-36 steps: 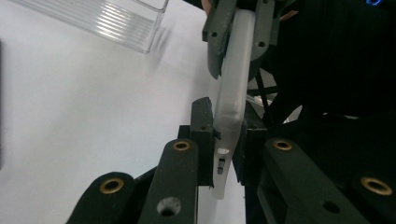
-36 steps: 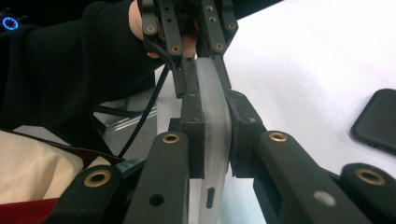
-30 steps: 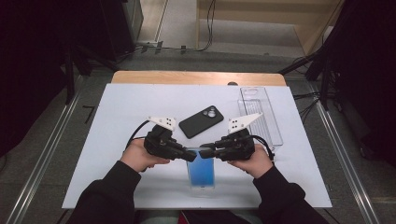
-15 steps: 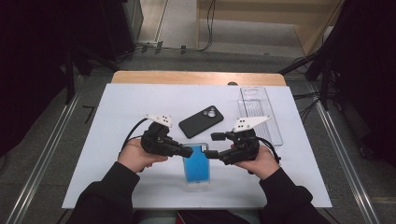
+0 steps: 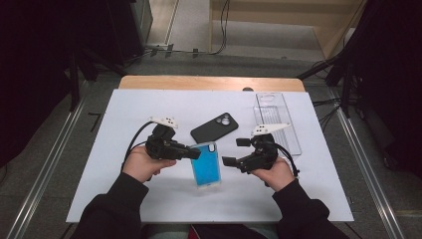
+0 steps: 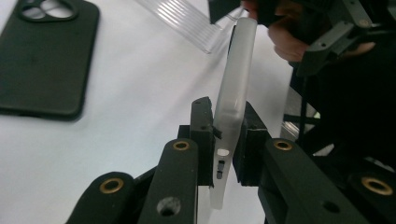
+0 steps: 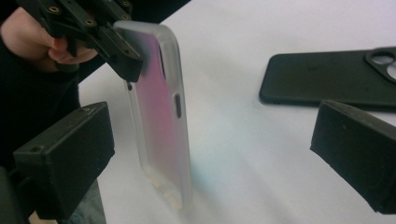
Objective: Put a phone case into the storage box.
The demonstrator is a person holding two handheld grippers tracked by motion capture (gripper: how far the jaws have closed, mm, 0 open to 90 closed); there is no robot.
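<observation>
High view: the left tool [image 5: 191,153] clamps the blue case [image 5: 206,165], standing on the tabletop [image 5: 124,109] near centre. The right tool [image 5: 233,152], just right of it, has just been opening, jaws apart.

Left gripper view: jaws pinch the case [image 6: 232,107] edge.

Right gripper view: wide jaws flank the case [image 7: 161,116], not touching; a black phone [image 7: 327,77] lies beyond.

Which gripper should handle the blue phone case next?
Left. The left gripper is already shut on the blue phone case, holding it upright; the right gripper has just been opening, nothing between its jaws.
</observation>
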